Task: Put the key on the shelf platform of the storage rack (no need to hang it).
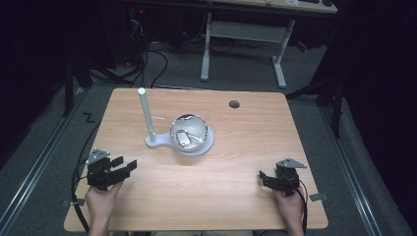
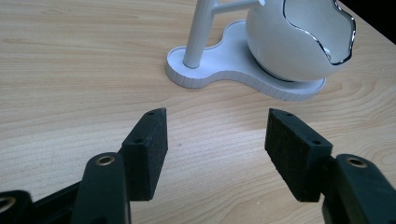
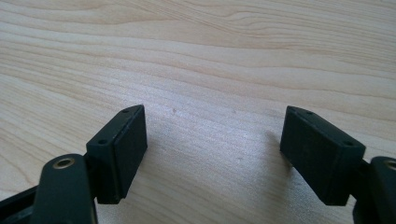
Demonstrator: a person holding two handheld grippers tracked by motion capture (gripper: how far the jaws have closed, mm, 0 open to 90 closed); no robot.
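Left tongs (image 1: 127,166) spread, empty, near table's (image 1: 246,147) left edge, aimed at white stand (image 1: 189,146) with bowl (image 1: 189,132) mid-table. Right tongs (image 1: 262,178) spread, empty, near right edge.

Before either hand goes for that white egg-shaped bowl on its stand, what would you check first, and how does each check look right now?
1. Left tool open and holding nothing: ok.
2. Right tool open and holding nothing: ok.
3. White bowl seated on its stand: ok, upright on the base.
4. Bare table between the tools and the stand: ok.
5. Upright post beside the bowl, left tool's side: not ok, it stands near that approach.
6. What lies inside the bowl: cannot tell, shiny pieces show, unclear.
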